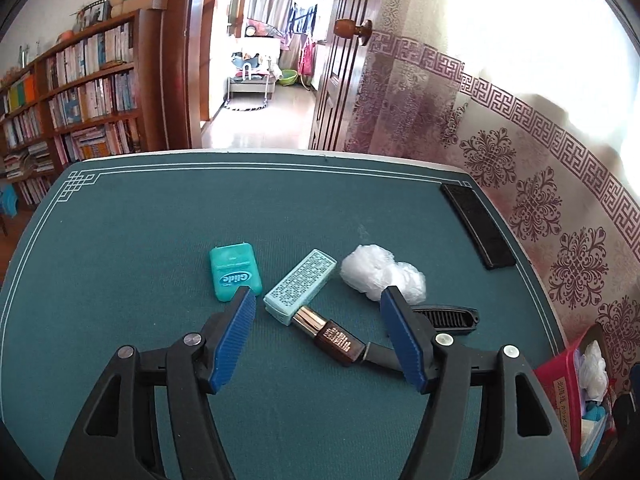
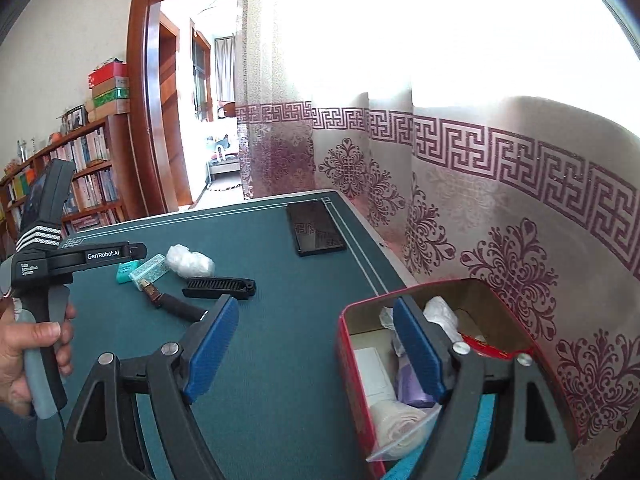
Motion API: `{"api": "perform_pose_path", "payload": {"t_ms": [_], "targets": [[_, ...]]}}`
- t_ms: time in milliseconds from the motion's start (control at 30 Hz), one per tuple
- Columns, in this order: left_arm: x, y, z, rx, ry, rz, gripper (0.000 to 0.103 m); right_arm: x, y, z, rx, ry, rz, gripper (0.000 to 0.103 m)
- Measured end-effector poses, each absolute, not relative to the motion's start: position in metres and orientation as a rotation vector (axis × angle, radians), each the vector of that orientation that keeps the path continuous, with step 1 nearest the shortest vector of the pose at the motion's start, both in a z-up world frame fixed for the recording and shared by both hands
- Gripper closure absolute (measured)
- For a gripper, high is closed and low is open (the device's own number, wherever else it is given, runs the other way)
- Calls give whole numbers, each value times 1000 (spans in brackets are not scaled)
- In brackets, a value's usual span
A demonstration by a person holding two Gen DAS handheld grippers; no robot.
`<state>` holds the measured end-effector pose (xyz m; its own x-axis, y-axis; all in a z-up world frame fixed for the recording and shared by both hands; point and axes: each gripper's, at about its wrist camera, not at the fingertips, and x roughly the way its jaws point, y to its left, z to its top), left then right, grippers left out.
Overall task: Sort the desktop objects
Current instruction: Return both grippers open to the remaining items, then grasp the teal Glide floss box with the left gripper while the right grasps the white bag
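Left gripper (image 1: 318, 300) released, jaws spread, nothing between pads; hovers over cluster on green mat (image 1: 120, 240). Cluster: teal floss box (image 1: 235, 271), pale blue patterned case (image 1: 300, 286) touching brown bottle (image 1: 332, 338), white plastic wad (image 1: 380, 274), black comb (image 1: 446, 316).

Right gripper (image 2: 316, 340) released, empty, above red box (image 2: 356, 364) at mat's right edge. Black phone (image 2: 316, 234) at far corner.
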<state>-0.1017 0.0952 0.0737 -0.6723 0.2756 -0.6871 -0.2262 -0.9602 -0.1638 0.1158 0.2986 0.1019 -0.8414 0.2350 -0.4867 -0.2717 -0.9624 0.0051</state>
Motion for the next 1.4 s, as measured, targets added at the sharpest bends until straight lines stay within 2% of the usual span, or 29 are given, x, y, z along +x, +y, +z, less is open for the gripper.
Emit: {"api": "perform_pose_path", "payload": {"t_ms": [233, 400, 767, 1033, 1300, 1367, 1400], "targets": [[-134, 45, 53, -1209, -250, 2707, 34, 66, 274, 90, -861, 140, 2862, 20], [-152, 35, 43, -1262, -306, 2720, 35, 45, 256, 80, -900, 99, 2879, 20], [-178, 51, 17, -1253, -248, 2710, 32, 24, 239, 53, -986, 70, 2865, 20], [-181, 68, 13, -1209, -50, 2780, 28, 21, 240, 39, -1009, 79, 2834, 20], [-180, 67, 12, -1213, -27, 2776, 28, 19, 237, 39, -1021, 55, 2832, 20], [-179, 70, 12, -1218, 4, 2790, 32, 16, 236, 41, -1023, 43, 2836, 20], [-178, 69, 12, -1219, 12, 2801, 42, 14, 236, 42, -1023, 37, 2839, 20]]}}
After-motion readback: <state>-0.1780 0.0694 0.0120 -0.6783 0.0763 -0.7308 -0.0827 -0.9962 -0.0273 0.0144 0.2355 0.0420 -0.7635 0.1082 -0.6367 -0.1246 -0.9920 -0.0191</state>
